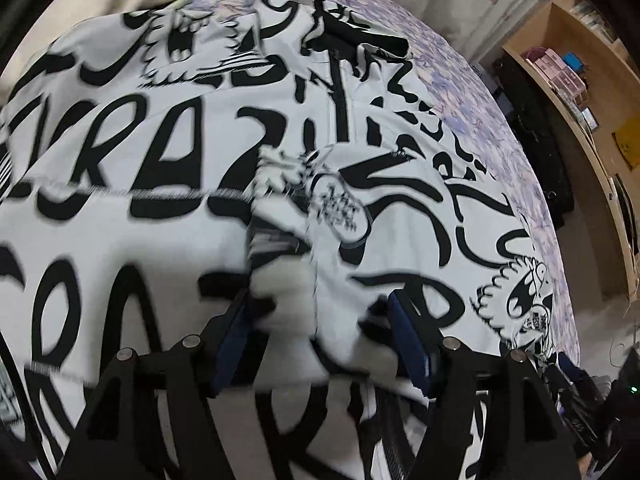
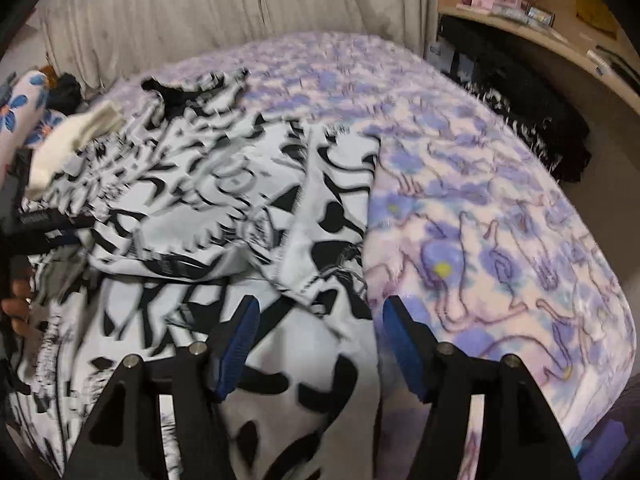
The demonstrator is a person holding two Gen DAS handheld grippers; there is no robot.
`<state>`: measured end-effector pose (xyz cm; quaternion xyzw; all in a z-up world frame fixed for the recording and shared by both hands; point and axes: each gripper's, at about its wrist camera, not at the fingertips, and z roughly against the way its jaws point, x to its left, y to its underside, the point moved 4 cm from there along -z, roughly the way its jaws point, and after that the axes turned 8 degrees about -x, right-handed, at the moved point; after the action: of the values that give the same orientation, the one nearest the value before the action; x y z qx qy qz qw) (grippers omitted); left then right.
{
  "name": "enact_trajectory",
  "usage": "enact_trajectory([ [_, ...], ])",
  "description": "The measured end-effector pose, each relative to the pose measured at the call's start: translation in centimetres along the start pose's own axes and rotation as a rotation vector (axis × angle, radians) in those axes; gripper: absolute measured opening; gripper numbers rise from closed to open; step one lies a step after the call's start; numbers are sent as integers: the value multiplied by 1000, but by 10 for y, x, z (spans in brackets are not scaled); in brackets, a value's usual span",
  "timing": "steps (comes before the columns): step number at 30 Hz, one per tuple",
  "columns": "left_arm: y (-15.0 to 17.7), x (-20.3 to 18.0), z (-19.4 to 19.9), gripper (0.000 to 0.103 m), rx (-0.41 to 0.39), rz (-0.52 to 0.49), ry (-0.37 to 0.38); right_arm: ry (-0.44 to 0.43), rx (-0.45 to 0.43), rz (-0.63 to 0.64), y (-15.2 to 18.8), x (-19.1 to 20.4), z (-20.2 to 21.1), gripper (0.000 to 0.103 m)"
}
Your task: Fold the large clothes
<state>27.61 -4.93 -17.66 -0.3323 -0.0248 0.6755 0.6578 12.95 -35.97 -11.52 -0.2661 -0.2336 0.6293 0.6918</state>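
A large white garment with black graffiti print [image 1: 168, 152] lies spread on a bed with a purple floral blanket [image 1: 472, 128]. In the left wrist view my left gripper [image 1: 316, 312] is open, its blue pads [image 1: 234, 336] on either side of a raised fold of the fabric. In the right wrist view the garment [image 2: 224, 208] covers the left half of the bed, its right edge folded inward. My right gripper [image 2: 316, 320] is open just above that right edge, with cloth between the jaws. The left gripper shows at the far left [image 2: 36, 224].
A cream garment [image 2: 72, 136] and a floral pillow [image 2: 20, 116] lie at the bed's far left. A wooden shelf unit [image 2: 560, 28] with boxes stands right of the bed, with black cloth [image 2: 532, 112] below it. The blanket [image 2: 500, 240] is bare on the right.
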Motion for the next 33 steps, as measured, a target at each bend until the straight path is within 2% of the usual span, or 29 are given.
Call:
enact_trajectory([
  [2, -7, -1, -8, 66, 7, -3, 3, 9, 30, 30, 0, 1, -13, 64],
  [3, -9, -2, -11, 63, 6, -3, -2, 12, 32, 45, 0, 3, -17, 63],
  [4, -11, -1, -11, 45, -2, -7, -16, 8, 28, 54, -1, 4, -19, 51],
  [5, -14, 0, -9, 34, -16, -16, -49, 6, 28, 49, -3, 4, -20, 44],
  [6, -18, 1, -9, 28, -27, -24, -70, 19, 29, 36, -4, 1, -20, 32],
  [7, -20, 2, -4, 27, -46, -16, -70, 20, 25, 5, -5, -5, -18, 23],
  [8, -22, 5, 2, 27, -70, -7, -70, 4, 7, -34, -6, -13, -13, 21],
  [11, -16, 4, 10, 27, -100, -22, -59, -27, 9, -121, 2, -31, -10, 20],
  [14, 0, 8, -3, 27, -66, -82, -137, -22, 88, -171, 21, -43, -28, 20],
  [15, 2, 10, -3, 28, -72, -84, -140, -33, 90, -183, 20, -45, -27, 19],
  [17, 2, 11, 3, 32, -82, -73, -140, -72, 106, -214, 18, -47, -18, 24],
  [18, 1, 12, 7, 38, -82, -68, -146, -109, 102, -221, 15, -46, -9, 27],
  [20, -3, 10, 18, 52, -97, -72, -136, -192, 57, -223, 3, -42, 12, 43],
  [21, -6, 10, 22, 61, -111, -76, -125, -211, 37, -222, -3, -40, 18, 59],
  [22, -8, 10, 25, 66, -122, -81, -120, -228, 3, -224, -12, -39, 26, 72],
  [23, -10, 10, 27, 67, -129, -86, -124, -233, -21, -229, -19, -38, 30, 76],
  [24, -14, 10, 26, 67, -132, -87, -135, -236, -39, -238, -28, -37, 30, 79],
  [27, -25, 13, 15, 67, -101, -71, -147, -198, -36, -295, -57, -44, 7, 79],
  [30, -32, 19, -2, 67, -52, -53, -144, -167, 14, -339, -84, -52, -39, 79],
  [33, -40, 18, -15, 67, -44, -66, -153, -110, 67, -336, -103, -60, -83, 79],
])
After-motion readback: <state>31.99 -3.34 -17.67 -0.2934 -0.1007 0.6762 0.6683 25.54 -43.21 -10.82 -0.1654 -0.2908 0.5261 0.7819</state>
